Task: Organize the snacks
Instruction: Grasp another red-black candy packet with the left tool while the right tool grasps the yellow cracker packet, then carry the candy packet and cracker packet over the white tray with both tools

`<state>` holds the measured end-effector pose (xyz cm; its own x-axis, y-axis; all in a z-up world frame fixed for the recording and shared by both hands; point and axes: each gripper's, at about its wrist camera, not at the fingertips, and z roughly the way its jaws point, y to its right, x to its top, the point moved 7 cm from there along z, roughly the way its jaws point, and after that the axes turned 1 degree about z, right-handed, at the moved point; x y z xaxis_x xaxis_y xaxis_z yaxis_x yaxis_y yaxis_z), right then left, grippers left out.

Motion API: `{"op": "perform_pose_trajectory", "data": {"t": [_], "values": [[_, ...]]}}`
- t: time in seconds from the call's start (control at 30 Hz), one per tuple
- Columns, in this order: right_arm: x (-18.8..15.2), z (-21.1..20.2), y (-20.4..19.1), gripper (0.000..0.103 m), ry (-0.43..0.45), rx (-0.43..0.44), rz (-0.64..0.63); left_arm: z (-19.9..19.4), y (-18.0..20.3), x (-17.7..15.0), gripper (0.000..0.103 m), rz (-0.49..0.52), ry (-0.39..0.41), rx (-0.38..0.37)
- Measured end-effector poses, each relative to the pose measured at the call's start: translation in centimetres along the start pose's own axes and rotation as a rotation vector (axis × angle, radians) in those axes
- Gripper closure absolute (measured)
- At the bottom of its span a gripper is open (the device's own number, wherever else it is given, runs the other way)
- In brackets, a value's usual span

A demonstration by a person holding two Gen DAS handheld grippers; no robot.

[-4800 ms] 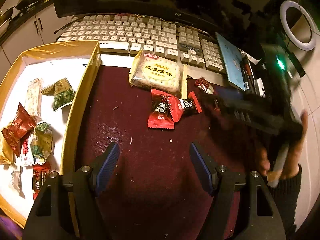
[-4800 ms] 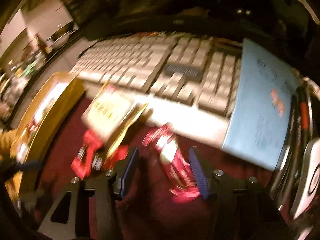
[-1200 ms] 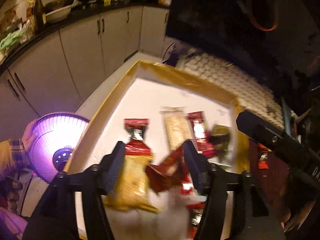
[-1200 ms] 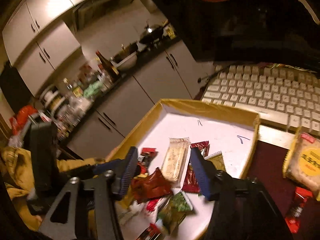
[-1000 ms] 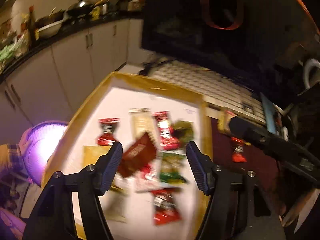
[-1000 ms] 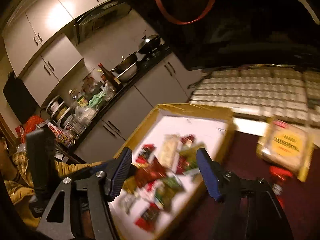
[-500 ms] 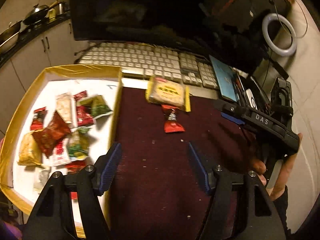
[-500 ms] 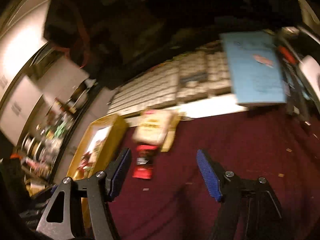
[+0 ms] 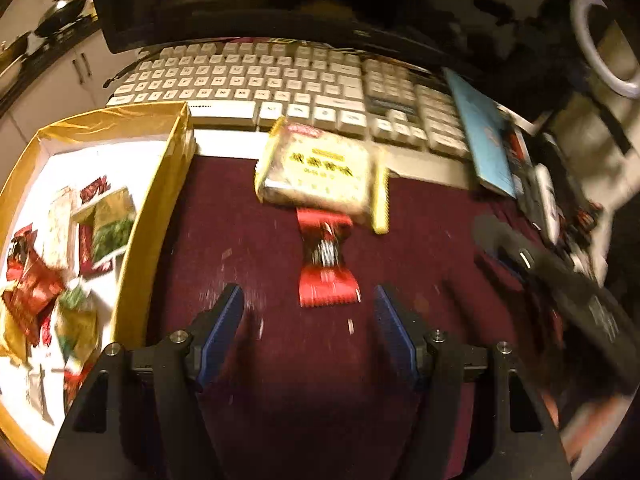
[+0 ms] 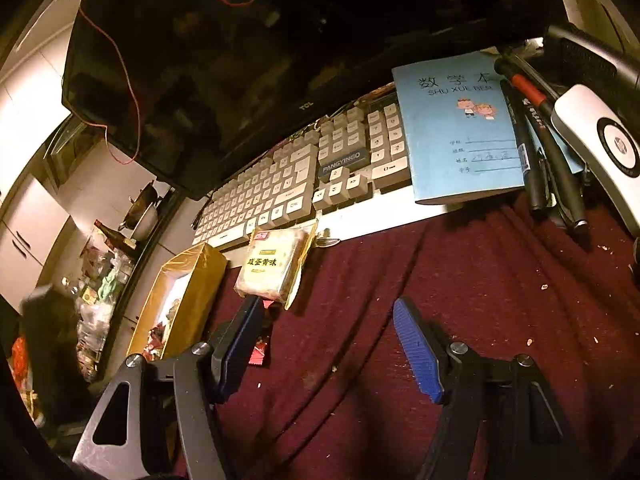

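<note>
A red candy wrapper (image 9: 325, 265) lies on the dark red cloth (image 9: 248, 240), just ahead of my open, empty left gripper (image 9: 307, 307). Behind it a yellow cracker packet (image 9: 320, 174) leans on the keyboard's front edge; it also shows in the right wrist view (image 10: 273, 267). A gold-walled box (image 9: 160, 216) at the left holds several snack packets (image 9: 60, 248). My right gripper (image 10: 326, 320) is open and empty over the cloth, right of the packet; its left finger (image 10: 238, 346) hides most of the red candy (image 10: 259, 354). The right gripper's body (image 9: 568, 292) shows blurred at right.
A white keyboard (image 9: 280, 84) and dark monitor (image 10: 240, 60) stand behind the cloth. A blue notebook (image 10: 460, 128), pens (image 10: 536, 136) and a white device (image 10: 600, 140) lie at the right. A white ring light (image 9: 600, 44) stands at the far right.
My left gripper has come lower and closer to the red candy. My right gripper has swung right and steadied over the cloth. Both stay open.
</note>
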<state>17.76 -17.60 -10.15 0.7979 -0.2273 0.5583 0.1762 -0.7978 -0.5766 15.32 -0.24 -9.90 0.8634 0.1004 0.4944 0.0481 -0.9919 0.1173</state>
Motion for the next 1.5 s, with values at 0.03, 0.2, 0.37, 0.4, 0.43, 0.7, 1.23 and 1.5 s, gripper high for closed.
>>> {"op": "perform_pose_trajectory", "data": {"t": [0.03,0.2,0.37,0.4,0.43,0.7,1.23,1.5], "values": [[-0.1,0.1,-0.1,0.033,-0.005,0.005,-0.001,0.4,0.1,0.3,0.037,-0.009,0.000,0.005],[-0.3,0.2,-0.4,0.033,-0.013,-0.002,-0.025,2.8,0.7,0.9,0.064,0.003,-0.025,0.039],[-0.3,0.2,-0.3,0.033,-0.012,0.003,-0.022,2.5,0.3,0.4,0.079,0.021,0.016,0.068],[-0.3,0.2,-0.4,0.033,-0.013,0.009,-0.024,2.3,0.2,0.2,0.081,0.021,0.021,0.066],[-0.4,0.3,-0.5,0.033,-0.015,0.012,-0.028,2.0,0.1,-0.2,0.081,0.025,0.027,0.069],[-1.5,1.8,-1.7,0.033,-0.082,0.081,-0.048,-4.1,-0.9,-3.0,0.081,-0.059,0.098,-0.107],[-0.1,6.7,-6.6,0.033,-0.246,0.015,-0.266,-9.5,-7.3,-3.6,0.081,-0.131,0.163,-0.167],[2.5,9.0,-8.8,0.033,-0.257,-0.049,-0.436,-9.9,-9.5,-3.8,0.081,-0.177,0.169,-0.190]]}}
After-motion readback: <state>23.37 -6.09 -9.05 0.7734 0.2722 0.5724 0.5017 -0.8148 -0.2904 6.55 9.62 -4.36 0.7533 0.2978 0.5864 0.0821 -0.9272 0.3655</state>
